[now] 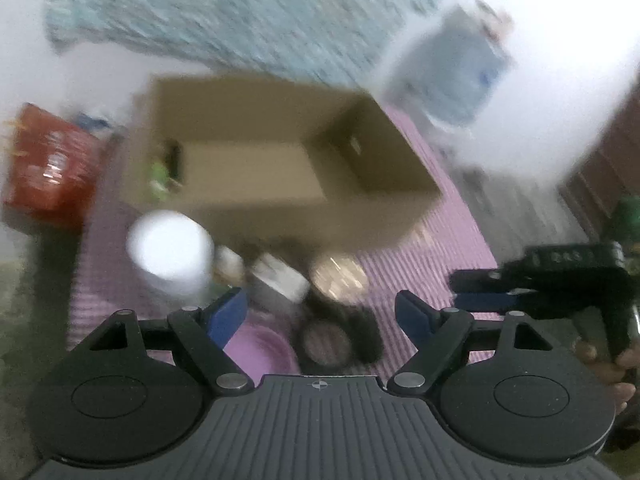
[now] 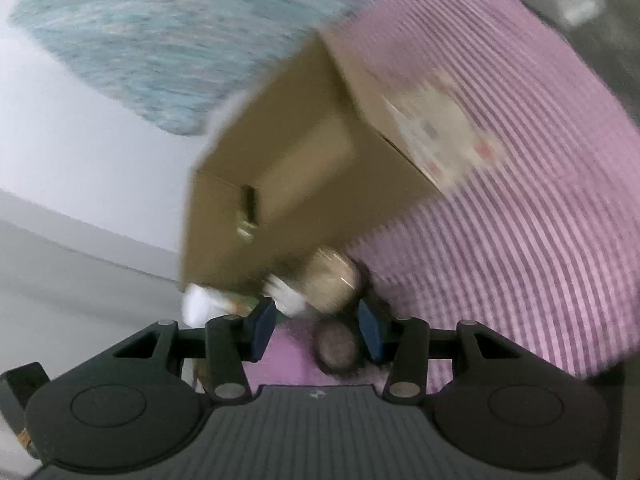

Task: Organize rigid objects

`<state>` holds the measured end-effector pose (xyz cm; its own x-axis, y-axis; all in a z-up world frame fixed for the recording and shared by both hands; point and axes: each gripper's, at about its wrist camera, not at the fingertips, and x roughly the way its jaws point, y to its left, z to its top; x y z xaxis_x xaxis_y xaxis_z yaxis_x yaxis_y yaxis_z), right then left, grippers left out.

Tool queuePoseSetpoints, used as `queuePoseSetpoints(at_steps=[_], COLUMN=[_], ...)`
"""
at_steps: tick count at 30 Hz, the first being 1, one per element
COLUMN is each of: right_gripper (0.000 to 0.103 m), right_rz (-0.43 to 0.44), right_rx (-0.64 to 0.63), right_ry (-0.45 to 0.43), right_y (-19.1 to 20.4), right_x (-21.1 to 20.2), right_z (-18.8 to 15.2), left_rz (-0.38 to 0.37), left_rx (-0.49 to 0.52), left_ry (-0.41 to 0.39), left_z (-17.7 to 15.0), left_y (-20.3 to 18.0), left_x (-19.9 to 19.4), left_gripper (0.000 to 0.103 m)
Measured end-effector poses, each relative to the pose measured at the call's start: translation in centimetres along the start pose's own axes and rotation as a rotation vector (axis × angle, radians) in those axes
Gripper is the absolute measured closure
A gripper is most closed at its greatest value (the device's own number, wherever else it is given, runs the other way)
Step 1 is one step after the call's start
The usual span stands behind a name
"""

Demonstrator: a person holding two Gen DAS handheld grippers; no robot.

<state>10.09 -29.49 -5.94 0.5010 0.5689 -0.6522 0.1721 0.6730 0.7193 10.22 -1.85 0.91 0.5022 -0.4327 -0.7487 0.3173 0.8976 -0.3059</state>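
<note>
Jars and tubs are sitting in a loose cluster on the pink mat (image 1: 420,264), just in front of the box (image 1: 280,152). Left tool (image 1: 320,316) is hanging above them, jaws standing wide apart, nothing between. Right tool (image 2: 316,328) is hovering with jaws partly apart; dark lid (image 2: 336,346) is showing in the gap, but blur is stopping me calling contact, so reading it as not clamped.

Handling guesses:
- Dark lid: looking like a flat rigid disc, light; taking it across the rim.
- Gold jar (image 2: 332,280): looking hard and glossy, likely slippery, possibly glass; gripping the body low, squarely.
- White tub (image 1: 170,248): wide and likely light plastic; probably needing near-full opening, taken across the wall under the lid.
- Small white pot (image 1: 280,280): touching or nearly touching its neighbours, too blurred to separate.

Around: box is standing open, a green item (image 1: 160,172) lying inside at its left end. Red pack (image 1: 48,164) is sitting well left, off the mat. Crowding is the main obstacle; each tool is also working close to the other.
</note>
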Motion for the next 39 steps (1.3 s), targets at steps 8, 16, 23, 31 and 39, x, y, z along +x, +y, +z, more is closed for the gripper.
queuePoseSetpoints(at_steps=[8,16,23,31,39], right_gripper=[0.062,0.069,0.069,0.069,0.069], right_rz=[0.018,0.052,0.069,0.096,0.102], right_rx=[0.055,0.073,0.072,0.075,0.074], right_ry=[0.046,0.114,0.162,0.218,0.224], right_y=[-3.4,-5.6,-6.7,-7.0,-6.7], right_x=[2.6,5.4,6.8,7.3,7.6], right_z=[-1.5,-0.6,-0.1,0.3,0.3], left_rz=[-0.025,-0.058,-0.099,-0.098,-0.107], left_rx=[0.141,0.177,0.15,0.113,0.099], left_ry=[0.111,0.186,0.271,0.315,0.319], left_z=[-2.4,-2.8,-3.1,-2.7,-2.7], left_y=[-4.3,-6.1,-6.1,-5.8,-6.2], left_x=[6.3,8.5,10.3,12.2,13.3], left_gripper=[0.031,0.047,0.048,0.045,0.041])
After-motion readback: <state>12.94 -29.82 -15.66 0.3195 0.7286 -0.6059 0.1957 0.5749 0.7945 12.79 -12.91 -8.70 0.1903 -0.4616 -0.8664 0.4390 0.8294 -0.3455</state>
